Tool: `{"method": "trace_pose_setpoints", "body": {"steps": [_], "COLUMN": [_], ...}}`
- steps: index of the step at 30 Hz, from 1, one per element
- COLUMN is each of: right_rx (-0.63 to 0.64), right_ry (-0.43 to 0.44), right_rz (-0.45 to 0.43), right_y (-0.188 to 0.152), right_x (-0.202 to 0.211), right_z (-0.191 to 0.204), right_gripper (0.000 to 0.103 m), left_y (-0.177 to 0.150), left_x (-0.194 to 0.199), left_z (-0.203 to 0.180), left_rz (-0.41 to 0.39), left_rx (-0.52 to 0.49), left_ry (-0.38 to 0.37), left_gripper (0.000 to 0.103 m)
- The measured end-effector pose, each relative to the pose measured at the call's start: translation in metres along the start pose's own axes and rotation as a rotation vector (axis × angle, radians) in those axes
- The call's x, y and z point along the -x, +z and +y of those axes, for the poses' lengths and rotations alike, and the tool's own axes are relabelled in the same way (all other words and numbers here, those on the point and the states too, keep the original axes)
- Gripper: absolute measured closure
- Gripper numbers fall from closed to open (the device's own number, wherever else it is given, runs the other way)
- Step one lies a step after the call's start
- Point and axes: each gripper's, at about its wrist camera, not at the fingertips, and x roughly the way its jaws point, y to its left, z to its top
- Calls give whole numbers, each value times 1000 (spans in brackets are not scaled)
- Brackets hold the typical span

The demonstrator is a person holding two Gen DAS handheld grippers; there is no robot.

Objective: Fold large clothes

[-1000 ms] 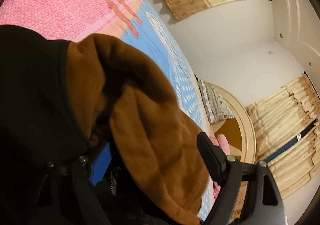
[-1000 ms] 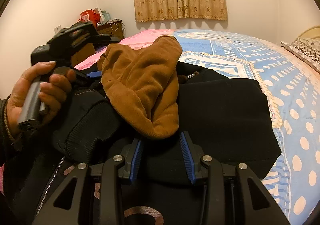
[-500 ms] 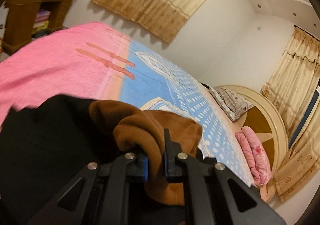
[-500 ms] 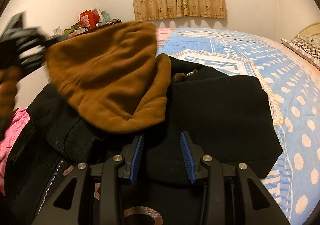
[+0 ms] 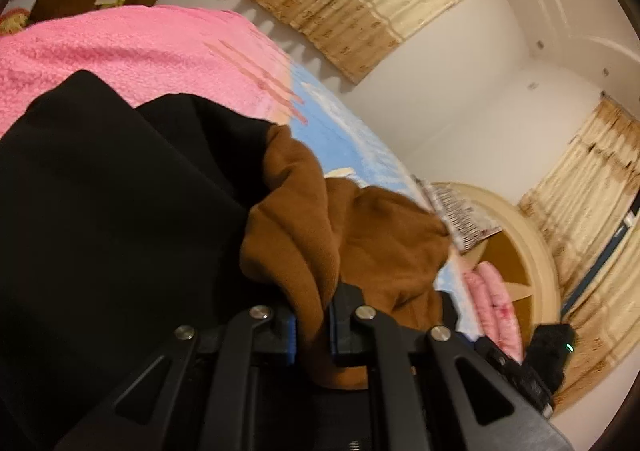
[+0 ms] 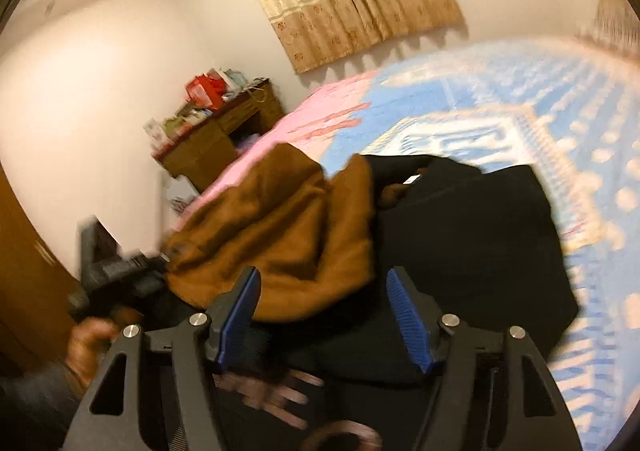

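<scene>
The jacket (image 6: 472,235), black with a brown lining (image 6: 280,235), is seen lying on the bed (image 6: 560,119), bunched at the centre of the right wrist view, its black body spread toward 3 o'clock and the lining turned out toward 9 o'clock. In the left wrist view, a fold of the lining (image 5: 344,235) is pinched by the left gripper (image 5: 312,325), whose jaws are nearly closed on the cloth, at 6 o'clock. The right gripper (image 6: 324,315) is held wide apart above the near hem with nothing between its jaws. The black body appears already doubled into a rough block, so some folding is judged done; the lined part remains loose and crumpled, and it is judged that this must yet be laid flat and tucked over before the fold can be called finished. The right view is blurred, so finer detail cannot be told.
</scene>
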Motion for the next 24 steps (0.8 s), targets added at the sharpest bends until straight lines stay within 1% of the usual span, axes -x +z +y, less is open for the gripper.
{"method": "trace_pose_setpoints", "body": {"steps": [1, 2, 3, 4, 5, 7, 8, 9, 10, 11, 12, 13, 14, 15, 16, 17, 18, 19, 20, 22, 23, 24], "right_rx": [-35, -63, -72, -69, -40, 13, 38, 65, 71, 74, 92, 102, 90, 63, 53, 55, 74, 91, 114, 156, 161, 157], "right_ry": [-13, -30, -39, -58, -88, -94, -96, -119, -135, -158, -216, -257, -273, -250, -247, -268, -306, -321, -333, -340, -337, -335], "right_rz": [32, 90, 143, 202, 219, 173, 141, 117, 118, 150, 209, 238, 263, 247, 229, 206, 175, 154, 129, 76, 64, 60], "right_y": [3, 8, 7, 6, 6, 8, 7, 6, 2, -6, -16, -20, -28, -32, -30, -30, -29, -27, -24, -14, -7, 0], "right_x": [-8, -21, -33, -48, -56, -48, -39, -28, -26, -32, -45, -52, -59, -55, -48, -40, -30, -24, -16, -1, 3, 3], "right_z": [-1, -2, -1, 0, 5, 24, 34, 44, 47, 46, 41, 37, 29, 24, 23, 25, 30, 34, 41, 53, 55, 56], "right_gripper": [37, 37, 50, 71, 92, 92, 92, 92, 92, 92, 91, 89, 87, 84, 81, 71, 67, 67, 67, 67, 67, 66], "left_y": [3, 5, 4, 5, 5, 6, 6, 5, 2, 0, -3, -7, -9, -10, -10, -10, -10, -10, -9, -4, 0, 5], "left_x": [2, 3, 4, 4, 4, 14, 16, 17, 16, 8, -1, -8, -8, -6, -2, 3, 11, 19, 29, 50, 58, 63], "left_z": [3, 4, 5, 5, 4, 1, 3, 7, 12, 16, 20, 23, 23, 21, 16, 13, 8, 2, -4, -17, -22, -27], "left_rz": [-9, -11, -9, -9, -7, -16, -21, -18, -5, 23, 59, 83, 86, 81, 82, 81, 68, 56, 31, -56, -93, -123], "left_rx": [25, 39, 46, 43, 40, 43, 42, 46, 50, 41, 33, 35, 32, 23, 14, 9, -9, -32, -63, -121, -145, -167], "left_ry": [-19, -29, -36, -34, -34, -52, -43, -25, -21, 6, 37, 37, 30, 34, 40, 45, 61, 91, 119, 158, 172, 179], "left_gripper": [92, 92, 92, 92, 92, 92, 92, 92, 91, 89, 86, 86, 86, 86, 83, 80, 76, 69, 66, 51, 47, 39]}}
